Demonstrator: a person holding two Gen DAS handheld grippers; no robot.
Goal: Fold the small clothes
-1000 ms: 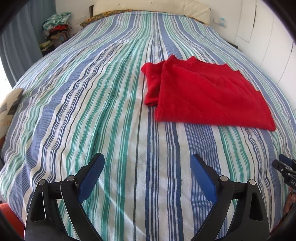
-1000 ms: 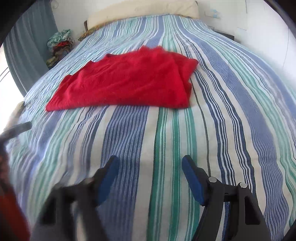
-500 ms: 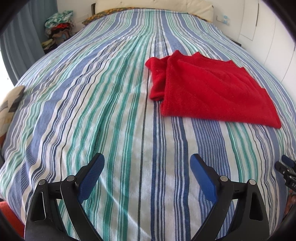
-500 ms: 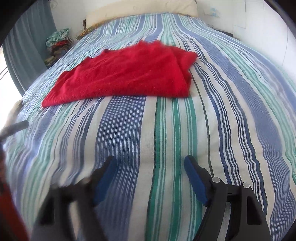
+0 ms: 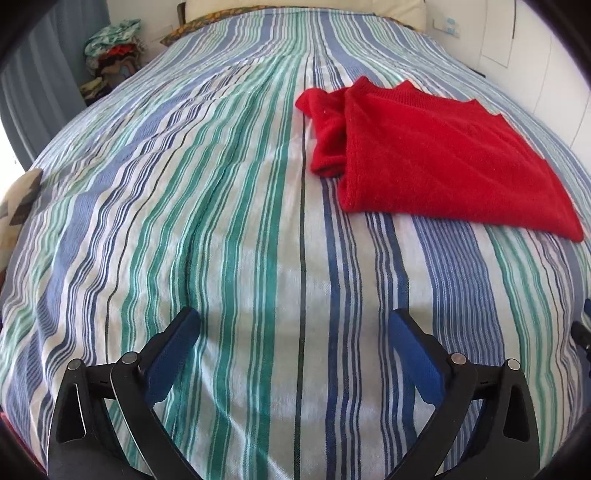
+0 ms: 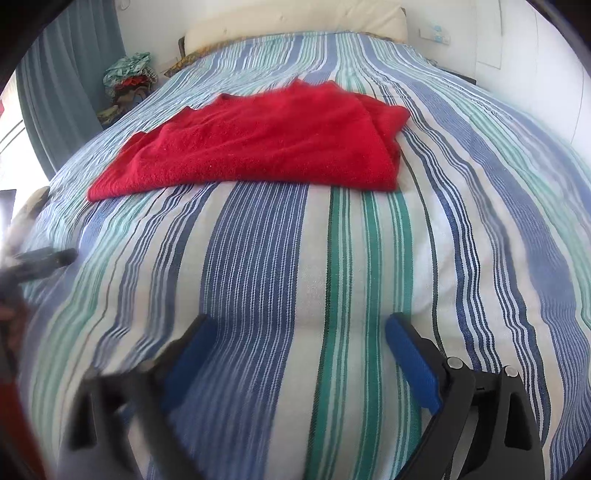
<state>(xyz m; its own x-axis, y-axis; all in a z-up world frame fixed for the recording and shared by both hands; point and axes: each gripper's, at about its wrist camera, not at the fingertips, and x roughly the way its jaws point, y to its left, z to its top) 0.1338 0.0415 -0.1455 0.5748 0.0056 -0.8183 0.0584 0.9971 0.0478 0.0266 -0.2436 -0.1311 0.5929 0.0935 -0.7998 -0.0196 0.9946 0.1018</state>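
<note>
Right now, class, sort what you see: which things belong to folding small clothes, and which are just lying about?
Belongs to the job:
red garment, partly folded
left gripper, open
right gripper, open
striped bedspread, the work surface

Just lying about:
clothes pile beside the bed
pillow
curtain

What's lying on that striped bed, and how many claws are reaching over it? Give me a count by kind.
Red garment, partly folded on the striped bedspread: 1
Claws, both open, neither touching the garment: 2 (left claw, right claw)
Total: 3
</note>
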